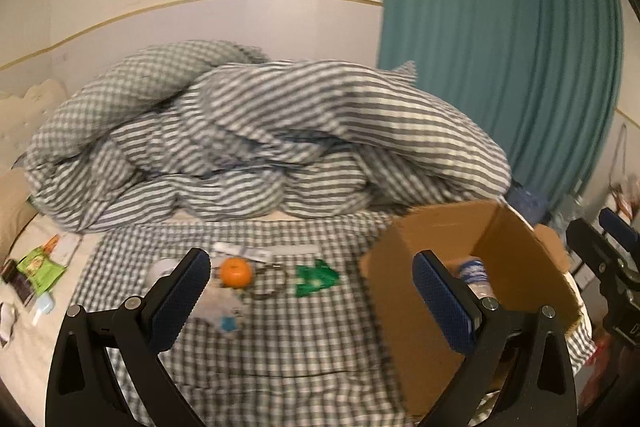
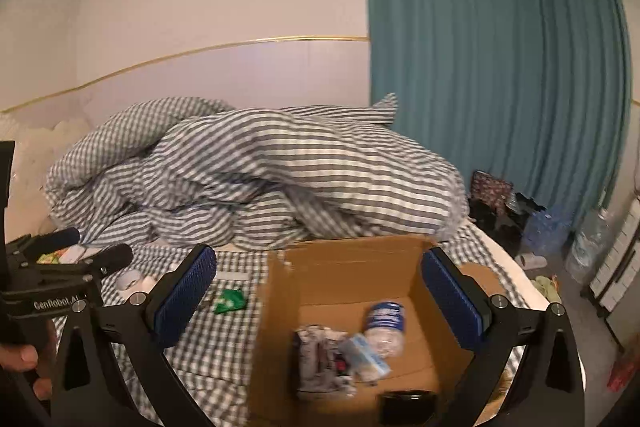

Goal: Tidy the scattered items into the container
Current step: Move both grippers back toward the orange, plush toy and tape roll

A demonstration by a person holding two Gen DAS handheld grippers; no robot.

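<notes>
Cardboard fills the lower middle of my right wrist view: the box (image 2: 344,267) sits open on the checked sheet (image 2: 224,339), and inside it I see a crushed plastic bottle (image 2: 386,323), a crumpled grey wrapper (image 2: 320,355), a small pale packet (image 2: 366,353) and something dark (image 2: 408,405) at the bottom edge that I can't make out. My right gripper (image 2: 320,295) hangs over the box with its blue pads spread wide, nothing between them. Left of the box, a green packet (image 2: 229,301) lies on the sheet.

Over in the left wrist view, the box (image 1: 424,291) sits lower right, the bottle (image 1: 476,273) peeking out of it. My left gripper (image 1: 312,291) is also spread wide and empty, above the loose things in the lower middle: an orange (image 1: 237,273), a key ring (image 1: 274,279) just right of it, the green packet (image 1: 315,279), a white strip (image 1: 264,251) behind, a pale blue-and-white packet (image 1: 224,311) in front. More clutter sits far left on the mattress, including a green snack bag (image 1: 40,267). Behind everything, the striped duvet (image 1: 256,139) is heaped up, with the teal curtain (image 1: 500,67) at upper right.
</notes>
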